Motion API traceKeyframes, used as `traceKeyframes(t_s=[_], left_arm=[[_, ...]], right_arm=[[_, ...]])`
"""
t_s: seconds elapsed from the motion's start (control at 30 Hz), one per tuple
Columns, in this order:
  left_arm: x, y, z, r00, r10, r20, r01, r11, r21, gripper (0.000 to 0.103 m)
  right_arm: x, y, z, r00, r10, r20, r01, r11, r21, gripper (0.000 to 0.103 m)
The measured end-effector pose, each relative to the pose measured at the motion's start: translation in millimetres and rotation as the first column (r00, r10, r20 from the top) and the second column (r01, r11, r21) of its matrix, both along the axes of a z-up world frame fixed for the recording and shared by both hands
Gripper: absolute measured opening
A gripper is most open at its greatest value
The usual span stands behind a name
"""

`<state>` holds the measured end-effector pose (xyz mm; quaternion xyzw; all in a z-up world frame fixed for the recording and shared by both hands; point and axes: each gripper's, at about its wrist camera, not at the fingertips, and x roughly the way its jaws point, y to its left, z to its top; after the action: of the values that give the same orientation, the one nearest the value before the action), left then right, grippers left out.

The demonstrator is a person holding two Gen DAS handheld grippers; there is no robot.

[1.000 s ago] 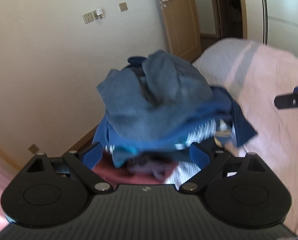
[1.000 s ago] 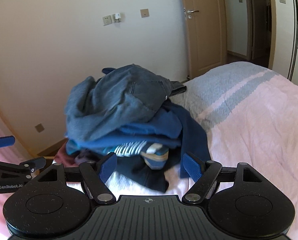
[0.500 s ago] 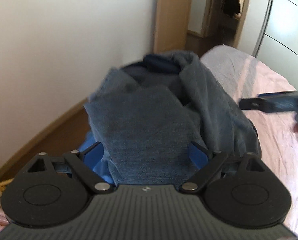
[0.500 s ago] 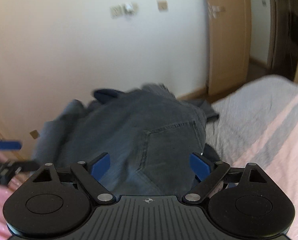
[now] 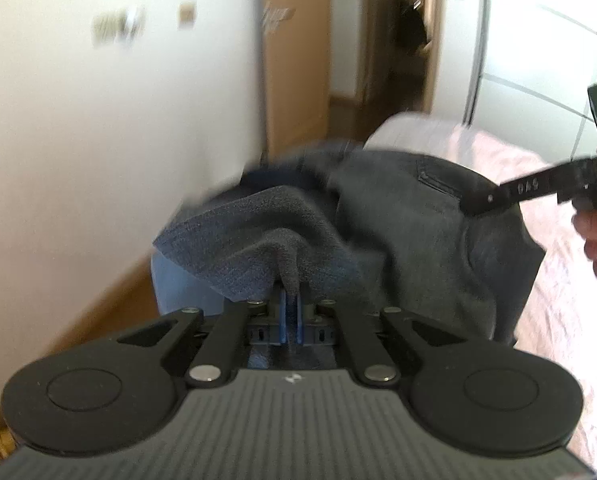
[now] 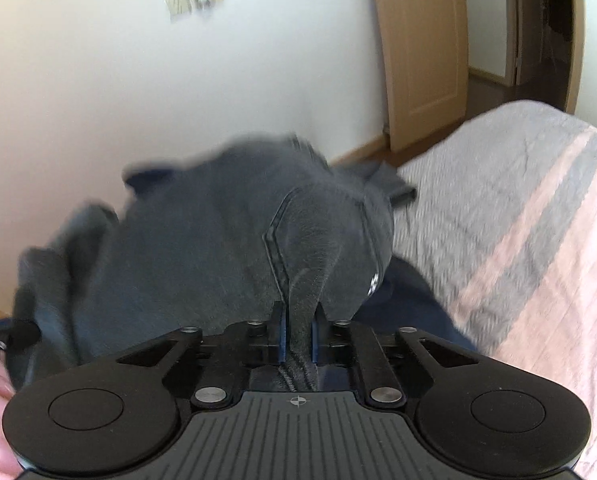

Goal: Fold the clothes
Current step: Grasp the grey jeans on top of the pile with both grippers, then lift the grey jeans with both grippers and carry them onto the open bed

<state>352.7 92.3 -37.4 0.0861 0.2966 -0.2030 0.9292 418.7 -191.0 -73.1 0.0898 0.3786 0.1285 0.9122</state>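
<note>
A pair of grey-blue jeans (image 5: 398, 216) lies on top of a pile of clothes at the bed's corner. My left gripper (image 5: 289, 300) is shut on a fold of the jeans' fabric. My right gripper (image 6: 298, 332) is shut on another fold of the jeans (image 6: 218, 240), near a back pocket seam. The right gripper also shows at the right edge of the left wrist view (image 5: 482, 204), pressed into the jeans. Dark blue clothing (image 6: 410, 300) peeks out under the jeans; the rest of the pile is hidden.
The bed has a pink and grey striped cover (image 6: 518, 220). A white wall (image 6: 138, 100) with sockets stands behind the pile, with a wooden door (image 6: 422, 40) to the right. Wooden floor (image 5: 110, 304) shows left of the bed.
Both grippers went from open over the pile to shut on the jeans. Each has moved in closer and now pinches a fold of the denim.
</note>
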Motion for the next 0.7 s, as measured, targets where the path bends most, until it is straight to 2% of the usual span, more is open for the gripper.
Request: traceKeyframes(t_s=[0.13,0.23,0.33,0.43,0.53,0.6,0.7], left_arm=[[-42.7,-26.7,44.1,0.988,-0.074,0.135,0.074,0.997,0.007,0.002],[-87.3,-47.7,63.4,0.977,-0.125,0.174,0.131,0.991,-0.024,0.002],[-149.5,-70.2,68.4,0.97,-0.175,0.17,0.186,0.981,-0.052,0.002],[-213.0,-99.9,64.1,0.962,-0.235,0.141,0.249,0.965,-0.085,0.002],[-282.2,-141.9,48.9,0.936,-0.343,0.082,0.351,0.931,-0.102,0.002],[-326.9,-169.4,38.9,0.907,-0.421,0.03,0.421,0.899,-0.121,0.002],[-379.1,-204.6,29.7,0.841,-0.538,-0.053,0.525,0.836,-0.16,0.002]], right_arm=[[-43.9,-38.6,59.2,0.991,-0.052,0.126,0.037,0.993,0.114,0.006],[-105.2,-73.5,91.0,0.973,-0.105,0.205,0.069,0.983,0.171,0.006],[-183.1,-111.1,99.9,0.959,-0.15,0.24,0.102,0.974,0.203,0.006],[-279.3,-165.4,95.9,0.948,-0.233,0.217,0.178,0.953,0.245,0.006],[-385.1,-219.9,82.4,0.934,-0.323,0.154,0.275,0.923,0.268,0.006],[-461.4,-250.3,72.1,0.921,-0.376,0.1,0.341,0.905,0.254,0.006],[-564.1,-283.9,67.8,0.895,-0.446,0.003,0.433,0.872,0.228,0.006]])
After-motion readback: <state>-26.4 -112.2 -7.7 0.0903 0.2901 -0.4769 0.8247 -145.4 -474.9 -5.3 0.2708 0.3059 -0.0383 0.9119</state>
